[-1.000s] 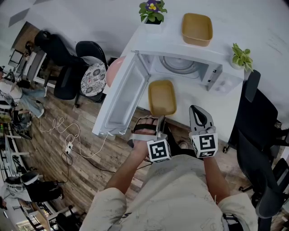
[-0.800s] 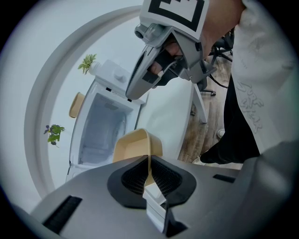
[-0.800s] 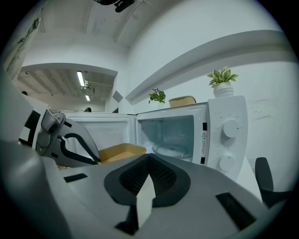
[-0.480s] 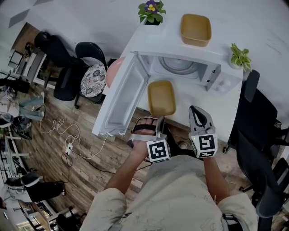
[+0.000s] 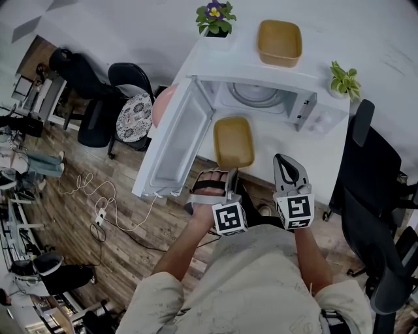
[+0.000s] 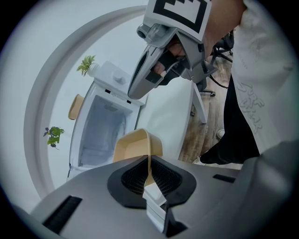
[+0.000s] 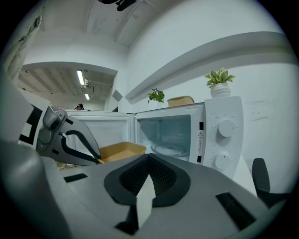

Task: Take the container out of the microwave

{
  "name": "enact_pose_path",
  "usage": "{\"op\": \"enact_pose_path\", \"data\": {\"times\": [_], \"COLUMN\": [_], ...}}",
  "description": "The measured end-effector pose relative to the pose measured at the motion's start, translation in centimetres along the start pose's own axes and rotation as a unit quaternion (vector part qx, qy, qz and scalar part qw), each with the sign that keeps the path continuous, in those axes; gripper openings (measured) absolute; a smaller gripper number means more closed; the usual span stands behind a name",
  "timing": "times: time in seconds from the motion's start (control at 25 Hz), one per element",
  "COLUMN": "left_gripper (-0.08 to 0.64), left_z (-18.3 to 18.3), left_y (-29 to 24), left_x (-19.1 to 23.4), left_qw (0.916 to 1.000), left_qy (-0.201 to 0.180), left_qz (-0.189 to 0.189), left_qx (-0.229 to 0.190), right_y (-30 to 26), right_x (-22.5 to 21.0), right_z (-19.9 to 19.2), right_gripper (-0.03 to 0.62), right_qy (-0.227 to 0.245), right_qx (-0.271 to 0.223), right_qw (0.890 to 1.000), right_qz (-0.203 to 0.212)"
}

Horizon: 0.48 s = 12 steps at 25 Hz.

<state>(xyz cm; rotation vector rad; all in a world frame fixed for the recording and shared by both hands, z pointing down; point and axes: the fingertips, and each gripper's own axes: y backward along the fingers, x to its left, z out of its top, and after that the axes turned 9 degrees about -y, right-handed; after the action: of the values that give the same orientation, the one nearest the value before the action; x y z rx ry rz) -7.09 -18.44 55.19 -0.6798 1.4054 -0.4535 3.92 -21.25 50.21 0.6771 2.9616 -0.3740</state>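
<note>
A tan plastic container [image 5: 233, 141] hangs in the air just outside the open white microwave [image 5: 261, 98]. My left gripper [image 5: 231, 172] is shut on its near rim. In the left gripper view the thin rim of the container [image 6: 136, 144] runs between the closed jaws of the left gripper [image 6: 149, 164]. To its right my right gripper [image 5: 280, 159] is shut and holds nothing. In the right gripper view the right gripper [image 7: 148, 162] points at the microwave [image 7: 196, 130], whose glass turntable [image 7: 167, 149] is bare, with the container [image 7: 122, 150] at the left.
The microwave door [image 5: 175, 143] stands wide open to the left. On top of the microwave sit a second tan container [image 5: 279, 42], a purple flower pot [image 5: 214, 16] and a green plant [image 5: 343, 79]. Black chairs [image 5: 372, 196] stand at the right and left.
</note>
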Motion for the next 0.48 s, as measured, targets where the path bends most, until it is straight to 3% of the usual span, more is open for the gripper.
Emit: {"op": "enact_pose_path", "data": {"times": [0.48], "left_gripper": [0.026], "left_z": [0.26], "left_y": [0.22], "left_x": [0.31], "left_qw": [1.0], "left_qy": [-0.004], "left_qz": [0.001], "left_qx": [-0.001], "right_y": [0.21], "right_x": [-0.03], "right_z": [-0.01], "right_gripper": [0.015], "right_qy": [0.003], "right_qx": [0.0], "right_qw": [1.0], "right_qz": [0.001]}}
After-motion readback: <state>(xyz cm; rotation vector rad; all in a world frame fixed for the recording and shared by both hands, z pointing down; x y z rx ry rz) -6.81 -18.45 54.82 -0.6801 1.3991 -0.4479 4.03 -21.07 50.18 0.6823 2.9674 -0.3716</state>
